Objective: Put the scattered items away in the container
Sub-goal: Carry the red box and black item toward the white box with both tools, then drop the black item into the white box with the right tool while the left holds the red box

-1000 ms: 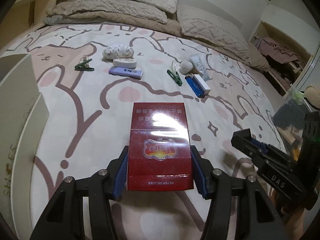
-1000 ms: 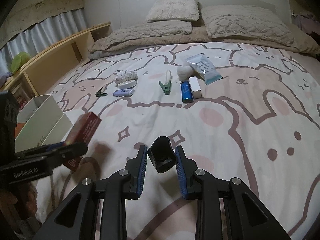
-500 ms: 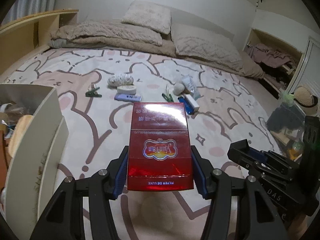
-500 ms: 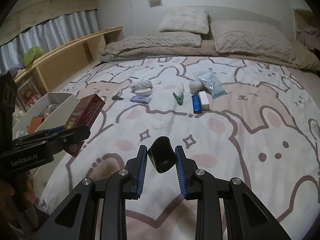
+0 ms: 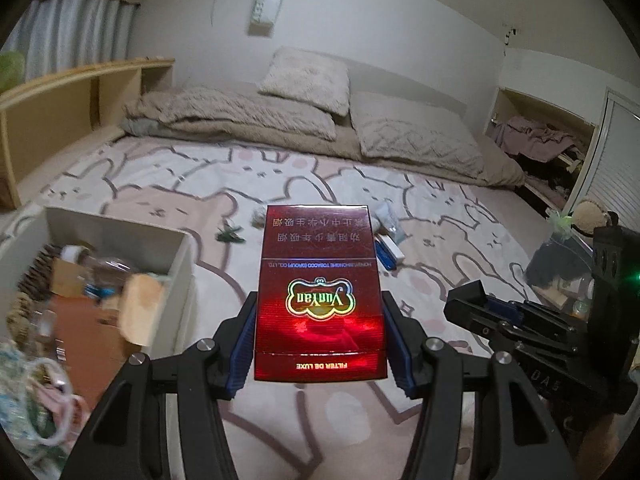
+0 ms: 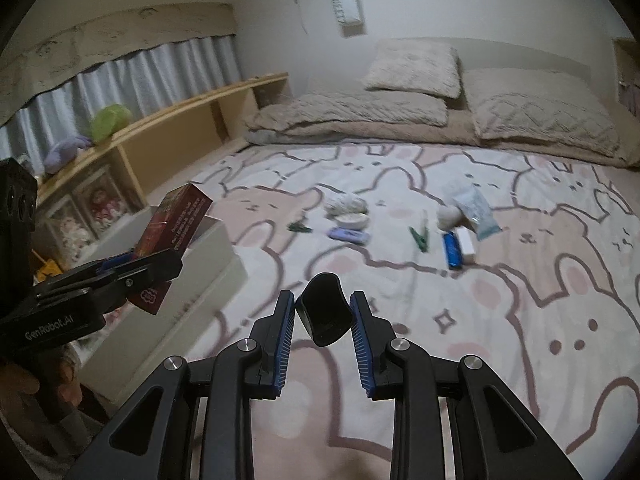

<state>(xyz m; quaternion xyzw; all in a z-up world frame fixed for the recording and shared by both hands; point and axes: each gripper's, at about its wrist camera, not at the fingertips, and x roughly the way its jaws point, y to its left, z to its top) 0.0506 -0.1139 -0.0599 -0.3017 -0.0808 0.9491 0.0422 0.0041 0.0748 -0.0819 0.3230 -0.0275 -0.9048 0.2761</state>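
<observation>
My left gripper (image 5: 319, 344) is shut on a red cigarette box (image 5: 318, 292), held in the air just right of the white container (image 5: 180, 276). The box also shows in the right wrist view (image 6: 172, 236) above the container's wall (image 6: 208, 264). My right gripper (image 6: 323, 320) is shut on a small black cap-like piece (image 6: 325, 314), above the bed to the right of the container. It shows in the left wrist view (image 5: 476, 300) too. Scattered on the bedspread lie two green clips (image 6: 419, 237) (image 6: 299, 227), a purple case (image 6: 347, 235), a blue lighter (image 6: 452, 249) and a tube (image 6: 476, 210).
The container holds several mixed items (image 5: 92, 280). A wooden shelf unit (image 6: 160, 136) runs along the left of the bed. Pillows and a folded blanket (image 6: 360, 116) lie at the head. A closet with clothes (image 5: 540, 140) stands at the right.
Both grippers have pulled back and moved left toward the container with their loads. The container's inside has come into the left wrist view.
</observation>
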